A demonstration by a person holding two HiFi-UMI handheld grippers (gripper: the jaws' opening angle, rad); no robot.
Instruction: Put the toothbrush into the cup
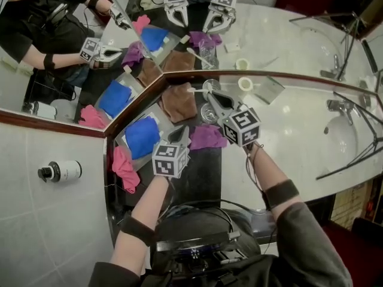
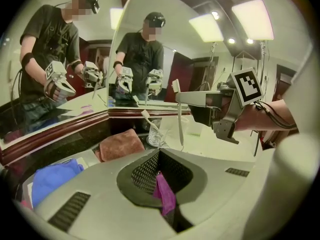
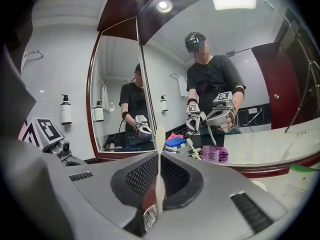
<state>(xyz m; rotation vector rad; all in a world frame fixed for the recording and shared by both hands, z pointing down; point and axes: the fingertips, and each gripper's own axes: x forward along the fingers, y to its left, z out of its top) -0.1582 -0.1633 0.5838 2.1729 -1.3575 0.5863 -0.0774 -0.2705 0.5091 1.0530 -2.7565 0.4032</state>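
My right gripper (image 1: 210, 93) is shut on a white toothbrush (image 3: 159, 170), which stands upright between its jaws. In the left gripper view the toothbrush (image 2: 179, 120) hangs from the right gripper (image 2: 186, 98), just right of the clear glass cup (image 2: 154, 135) and above the counter. A second toothbrush (image 2: 150, 122) leans in that cup. Seen from the head, the cup (image 1: 207, 113) sits under the right gripper's jaws. My left gripper (image 1: 181, 134) is shut on a corner of a purple cloth (image 2: 165, 195), which lies on the counter (image 1: 206, 137) beside it.
A brown towel (image 1: 179, 103), a blue cloth (image 1: 142, 137) and a pink cloth (image 1: 124, 167) lie left of the cup along the mirror corner. A tape roll (image 1: 245, 84) sits behind the cup; a faucet (image 1: 341, 107) and basin are right. Mirrors stand close behind.
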